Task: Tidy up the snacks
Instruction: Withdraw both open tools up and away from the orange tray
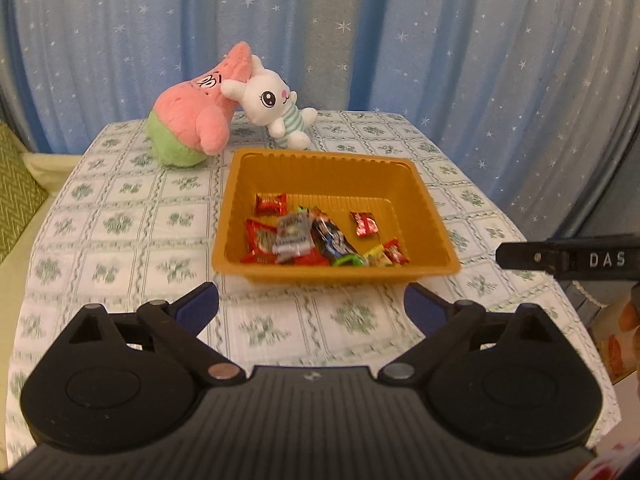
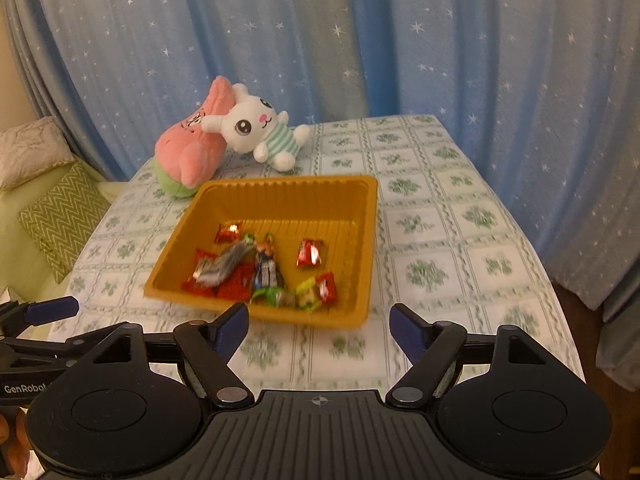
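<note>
A golden plastic tray [image 1: 332,166] stands on the table and holds several wrapped snacks [image 1: 304,240], red, silver, dark blue and green. It also shows in the right wrist view [image 2: 280,194] with the snacks [image 2: 260,268] inside. My left gripper [image 1: 311,307] is open and empty, just in front of the tray's near edge. My right gripper [image 2: 319,330] is open and empty, also just before the tray's near rim. The left gripper's blue fingertip [image 2: 52,310] shows at the left edge of the right wrist view.
A pink and green plush star [image 1: 192,120] and a white plush bunny [image 1: 274,106] lie behind the tray. The table has a green floral cloth [image 1: 120,220]. A blue starred curtain [image 1: 440,40] hangs behind. A green zigzag cushion [image 2: 60,220] lies left of the table.
</note>
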